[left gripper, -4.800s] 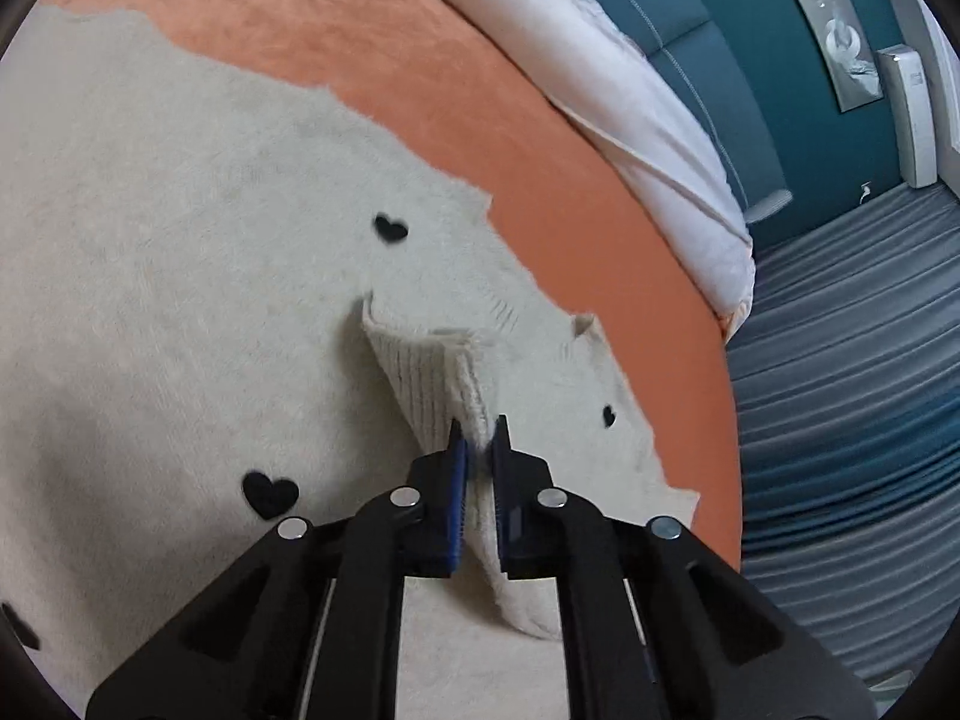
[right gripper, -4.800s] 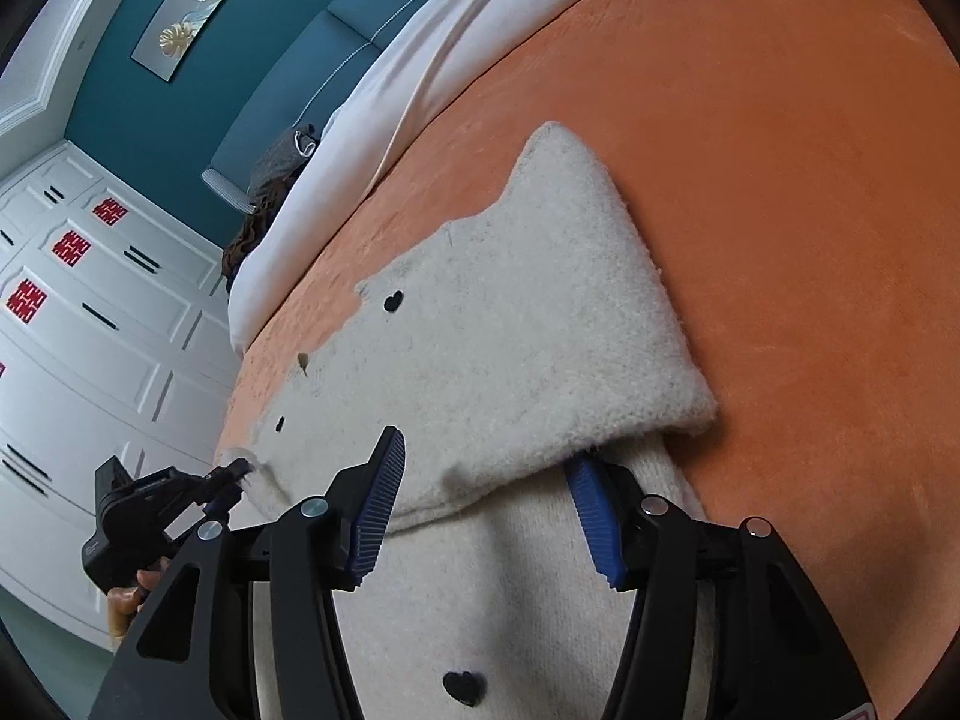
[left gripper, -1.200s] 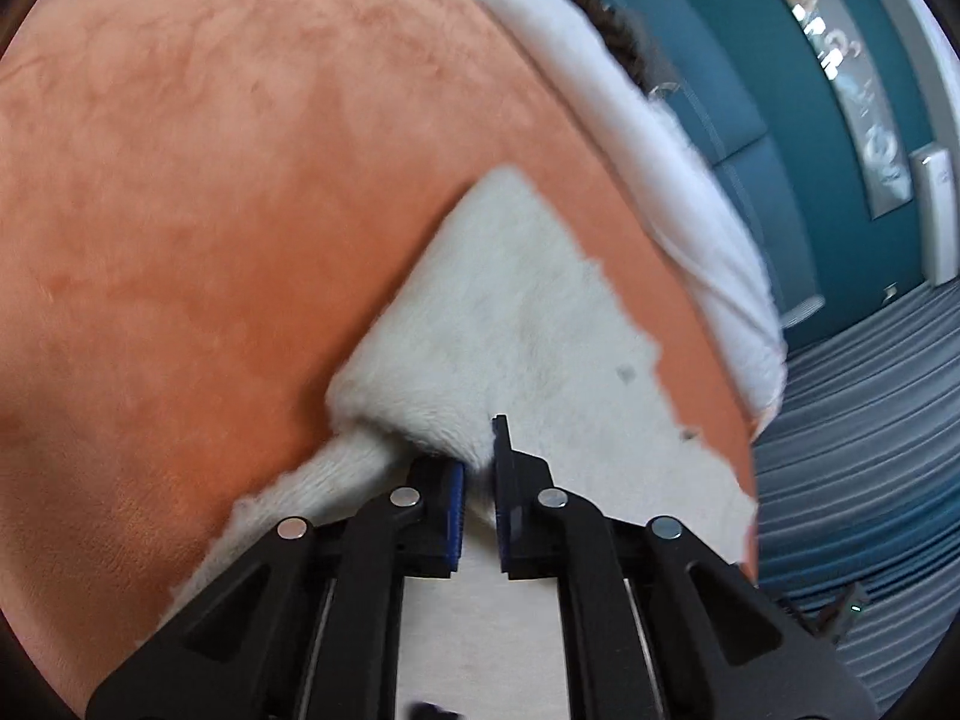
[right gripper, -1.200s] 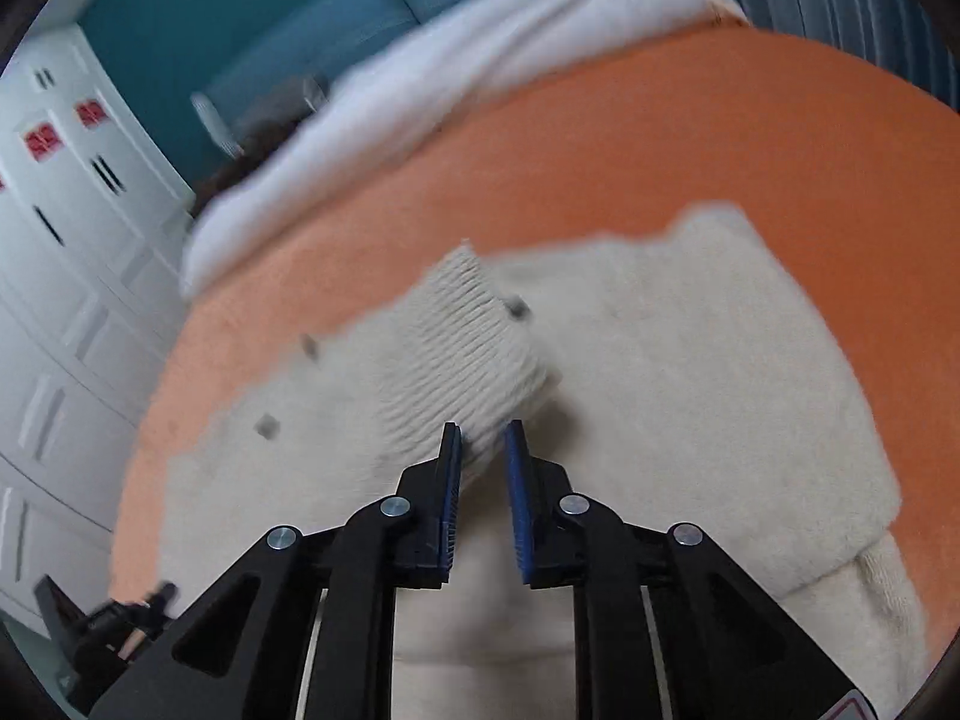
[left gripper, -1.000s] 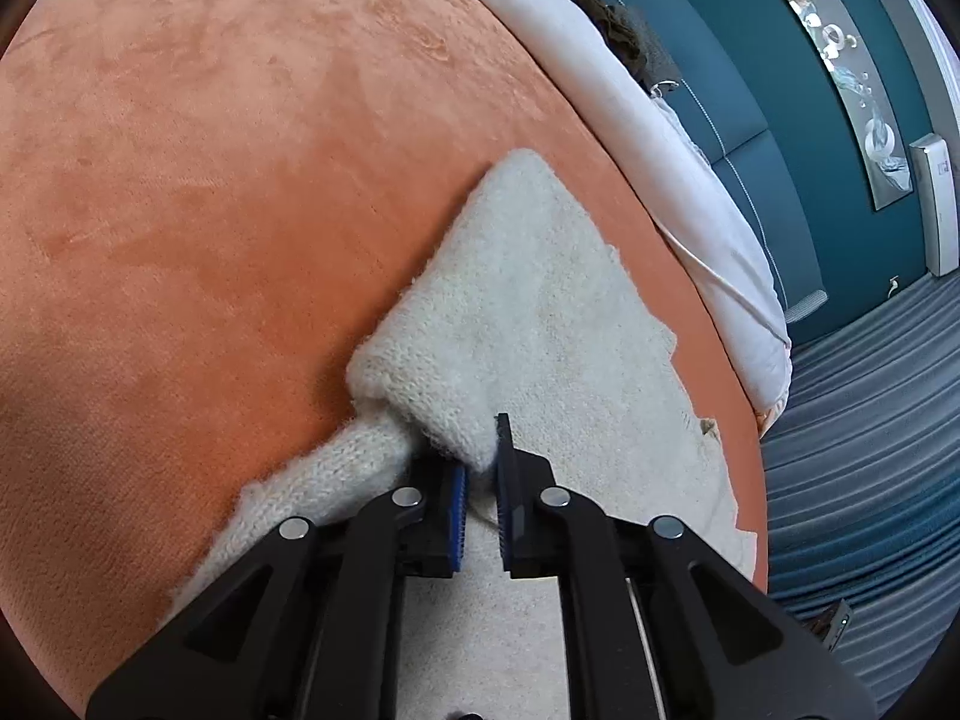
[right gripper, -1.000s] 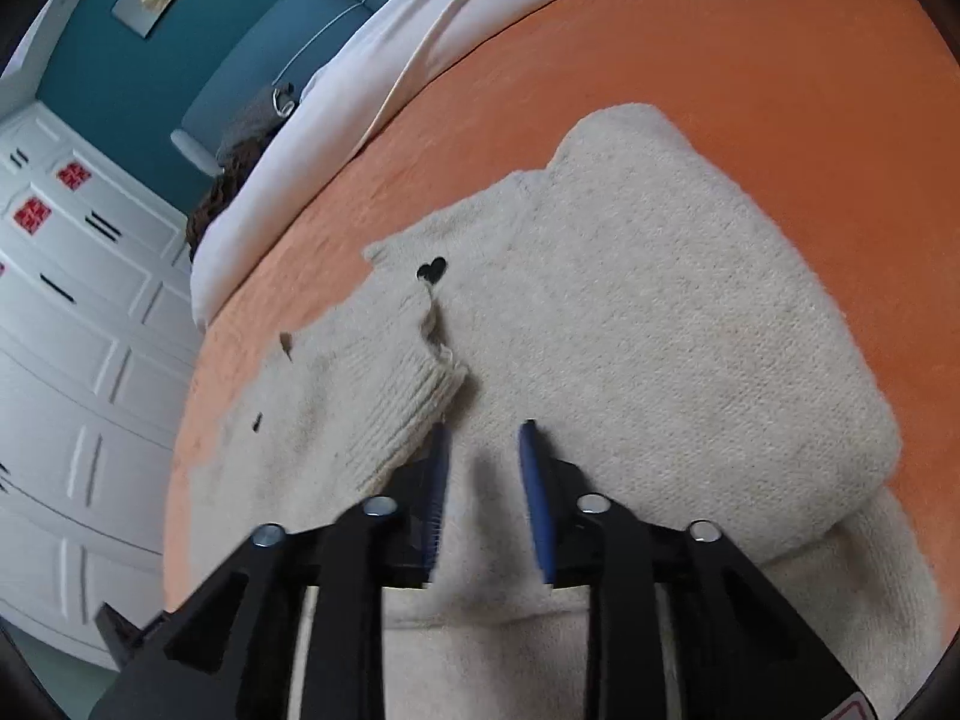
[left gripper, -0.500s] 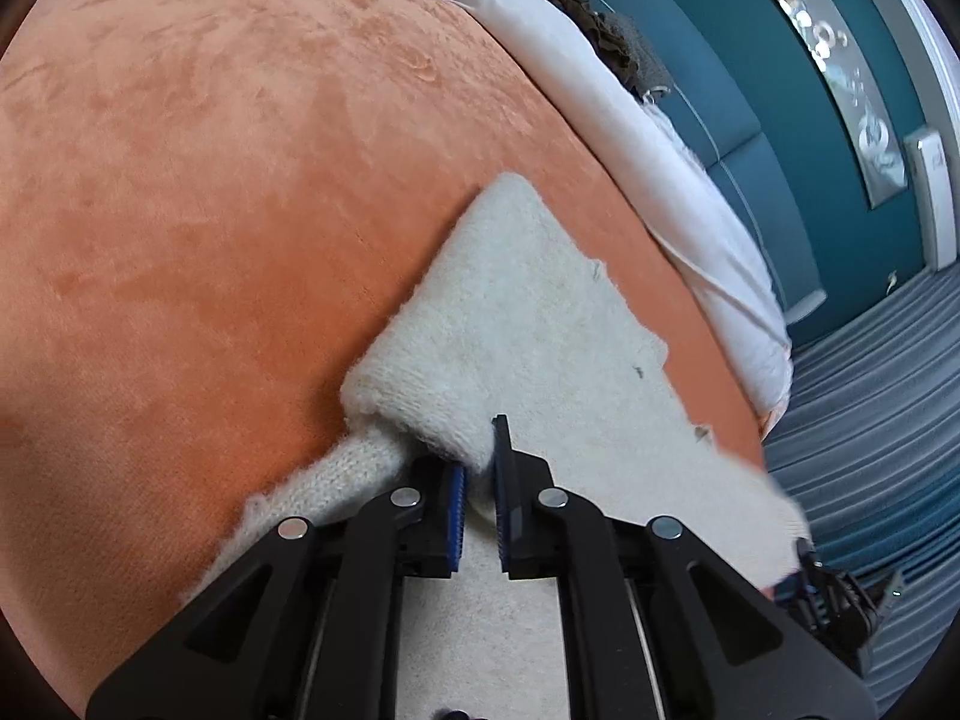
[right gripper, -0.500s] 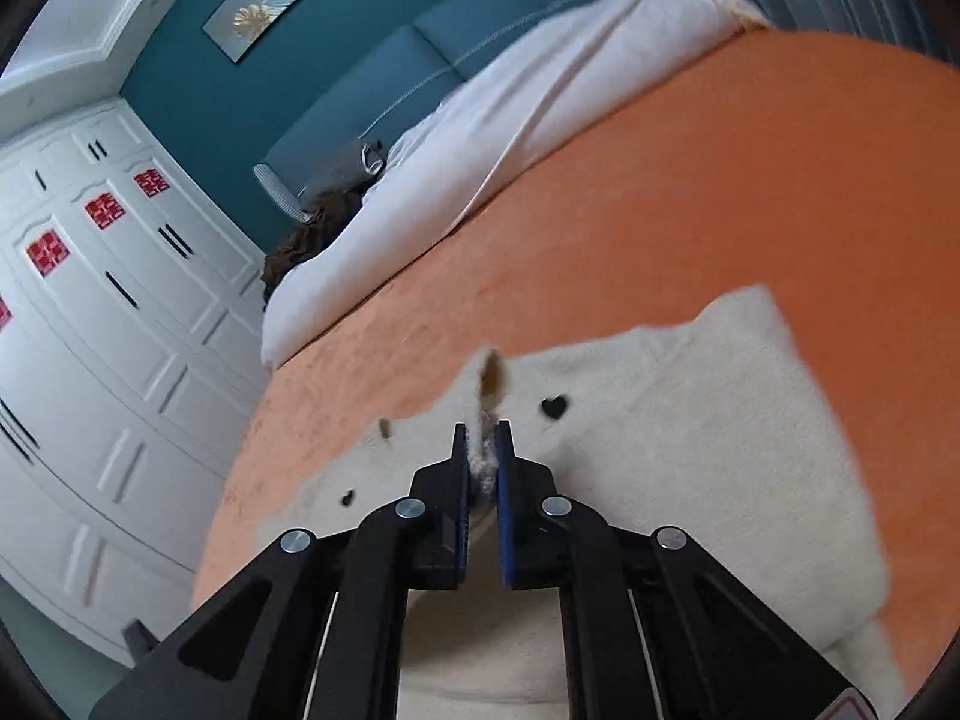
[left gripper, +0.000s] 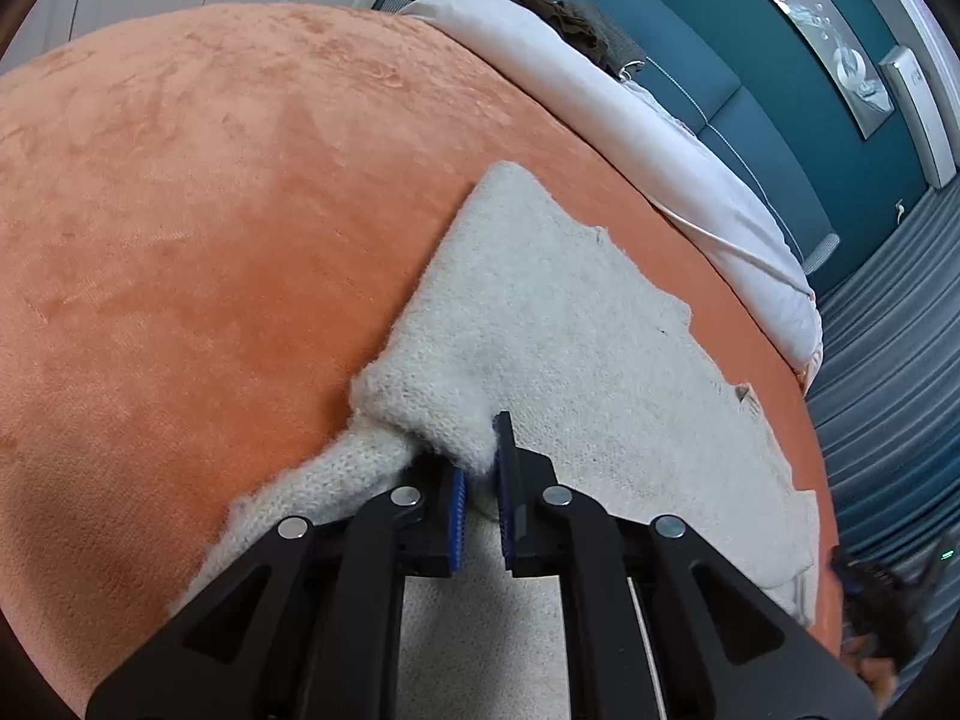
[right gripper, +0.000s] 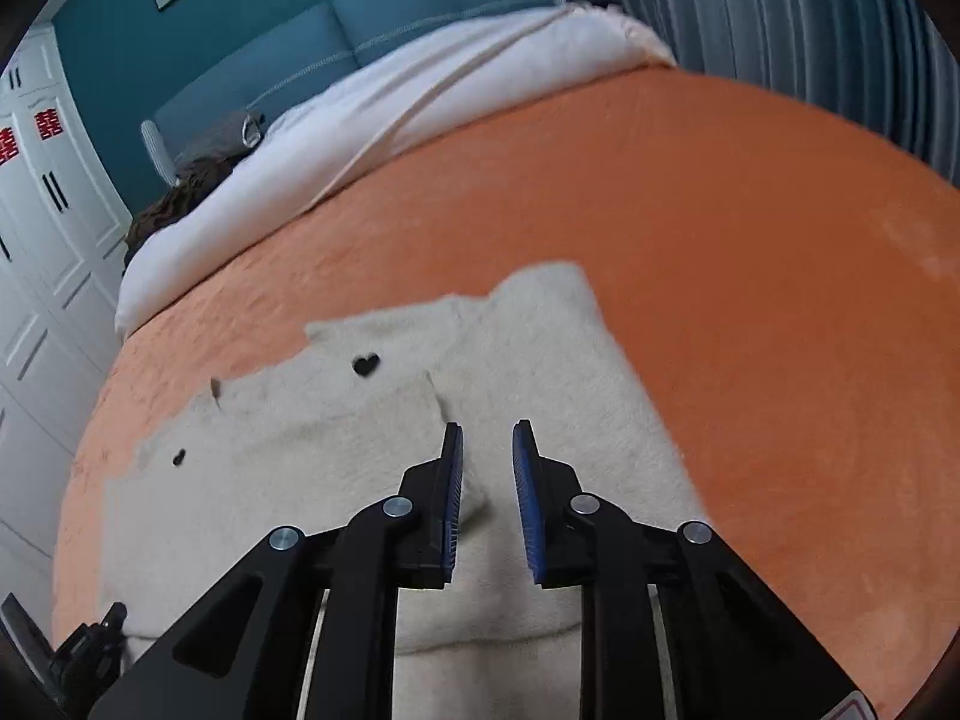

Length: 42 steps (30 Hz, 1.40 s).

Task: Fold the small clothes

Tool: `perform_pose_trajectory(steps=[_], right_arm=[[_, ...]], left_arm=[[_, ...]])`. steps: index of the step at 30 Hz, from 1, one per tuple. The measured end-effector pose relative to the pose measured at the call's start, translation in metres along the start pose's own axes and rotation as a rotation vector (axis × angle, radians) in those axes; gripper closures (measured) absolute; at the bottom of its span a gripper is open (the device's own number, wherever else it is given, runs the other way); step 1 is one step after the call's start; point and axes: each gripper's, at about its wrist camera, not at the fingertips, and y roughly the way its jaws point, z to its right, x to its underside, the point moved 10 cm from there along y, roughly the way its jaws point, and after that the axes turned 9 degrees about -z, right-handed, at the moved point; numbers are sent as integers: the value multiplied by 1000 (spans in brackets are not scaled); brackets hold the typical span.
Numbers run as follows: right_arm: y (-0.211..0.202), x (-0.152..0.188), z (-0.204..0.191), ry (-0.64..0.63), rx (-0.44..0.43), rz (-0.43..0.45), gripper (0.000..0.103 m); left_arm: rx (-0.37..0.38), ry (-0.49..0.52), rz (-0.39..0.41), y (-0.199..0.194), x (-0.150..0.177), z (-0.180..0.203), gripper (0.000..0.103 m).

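Left gripper (left gripper: 480,480) jaws pinch cream knit sweater (left gripper: 570,324) fold at 6 o'clock | right gripper (right gripper: 487,480) jaws just reopened, narrow, empty | I'd regrip before folding on orange bed (left gripper: 210,210).

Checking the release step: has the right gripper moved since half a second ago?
Yes. The right gripper has pulled up and back from the cream knitted sweater on the orange bedspread; its jaws have just been opening, nothing between them.

Cream knit sweater (right gripper: 336,474) with black hearts lies folded on orange bedspread (right gripper: 750,276).
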Motion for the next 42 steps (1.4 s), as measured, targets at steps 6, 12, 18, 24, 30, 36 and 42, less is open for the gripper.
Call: perform_pose_trajectory(steps=[6,12,18,24,30,36,42], right_arm=[[32,63,-215,-492,-302,-280,90],[119,101,-293,-645,-168,-397,96],[97,55,-266,-362,-278,-333,93],[86,53,-133,-254,-163,-311,100],[-41,61,-30,-204,-106,-167,58],[-127,148,133,-140,28,-255,44],[-164,240,172,59,-135,-397,40]], left_arm=[[3,3,9,-1,1,0,94],[29,-2,19,-2,2,-2,94],[45,-4,28,-2,2,-2,93],[32,5,29,-2,3,0,93],[22,-9,-13,-44,18,-7,75],[-76,-8,-96,-135,92,-65,31],[2,-78,-181,-183,164,-79,20]])
